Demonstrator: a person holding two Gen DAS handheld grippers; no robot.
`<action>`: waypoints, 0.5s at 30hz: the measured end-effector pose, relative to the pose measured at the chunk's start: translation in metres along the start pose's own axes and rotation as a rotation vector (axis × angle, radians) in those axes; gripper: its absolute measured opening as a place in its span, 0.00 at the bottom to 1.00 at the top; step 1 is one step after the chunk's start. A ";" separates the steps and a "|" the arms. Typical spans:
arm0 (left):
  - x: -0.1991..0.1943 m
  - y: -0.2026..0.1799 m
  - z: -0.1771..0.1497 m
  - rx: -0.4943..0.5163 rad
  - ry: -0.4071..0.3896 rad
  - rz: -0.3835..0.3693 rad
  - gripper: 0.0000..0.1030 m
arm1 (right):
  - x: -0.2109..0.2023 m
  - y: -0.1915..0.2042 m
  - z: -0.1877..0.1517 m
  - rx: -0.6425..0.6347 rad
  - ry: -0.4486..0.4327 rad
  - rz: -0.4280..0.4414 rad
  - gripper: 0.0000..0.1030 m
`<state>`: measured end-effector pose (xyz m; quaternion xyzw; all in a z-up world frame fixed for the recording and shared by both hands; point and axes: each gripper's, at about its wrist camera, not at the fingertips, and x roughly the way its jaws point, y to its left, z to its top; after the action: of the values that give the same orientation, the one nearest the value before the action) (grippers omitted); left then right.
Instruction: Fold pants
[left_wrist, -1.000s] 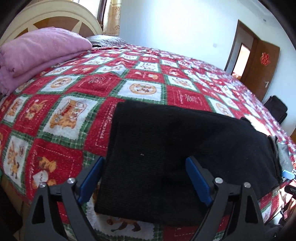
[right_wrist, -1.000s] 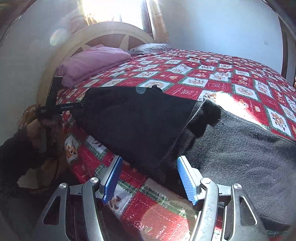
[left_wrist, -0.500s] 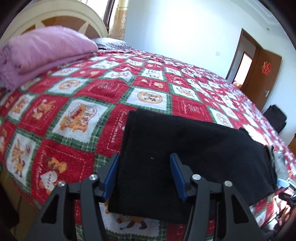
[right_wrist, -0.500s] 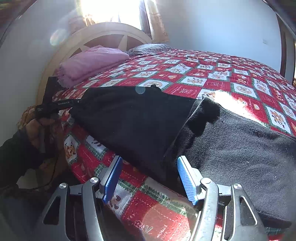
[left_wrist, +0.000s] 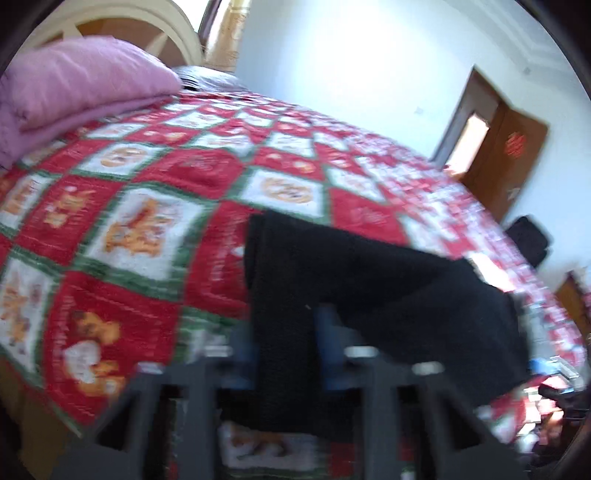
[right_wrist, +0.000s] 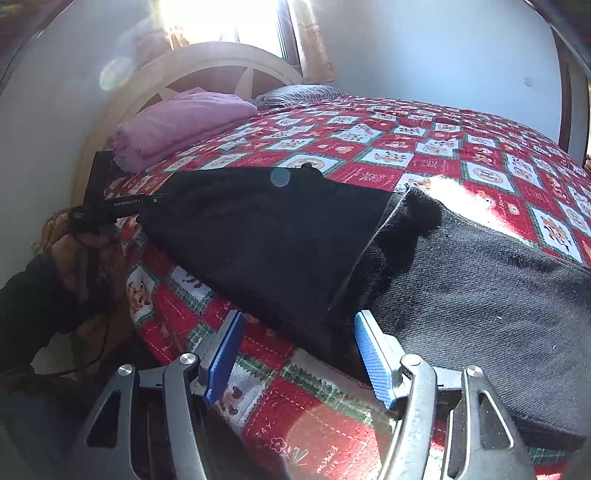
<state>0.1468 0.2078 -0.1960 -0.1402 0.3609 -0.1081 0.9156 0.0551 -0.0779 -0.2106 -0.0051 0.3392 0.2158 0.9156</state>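
Black pants lie along the near edge of a bed with a red, green and white patchwork quilt. The left part is smooth black fabric, the right part greyer and thicker. In the blurred left wrist view, my left gripper is shut on the near left end of the pants, with cloth between its blue pads. The right wrist view shows it lifting that end a little. My right gripper is open, hovering just off the bed edge in front of the pants' middle.
A folded pink blanket and a striped pillow lie by the cream headboard. A brown door and a dark bag stand beyond the bed's far side.
My left gripper moved in over the pants' left end and closed on it, then started to lift. My right gripper stayed open and barely moved.
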 end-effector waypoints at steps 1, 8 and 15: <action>-0.002 -0.004 0.001 0.010 -0.008 0.012 0.21 | -0.001 0.000 0.000 0.000 -0.004 0.000 0.62; -0.020 -0.017 0.010 0.002 -0.043 -0.047 0.21 | -0.009 -0.005 0.004 0.012 -0.030 -0.015 0.62; -0.053 -0.042 0.025 0.006 -0.103 -0.175 0.21 | -0.025 -0.020 0.012 0.047 -0.061 -0.075 0.62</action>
<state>0.1225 0.1885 -0.1310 -0.1739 0.2993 -0.1811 0.9205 0.0534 -0.1039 -0.1885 0.0101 0.3158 0.1732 0.9328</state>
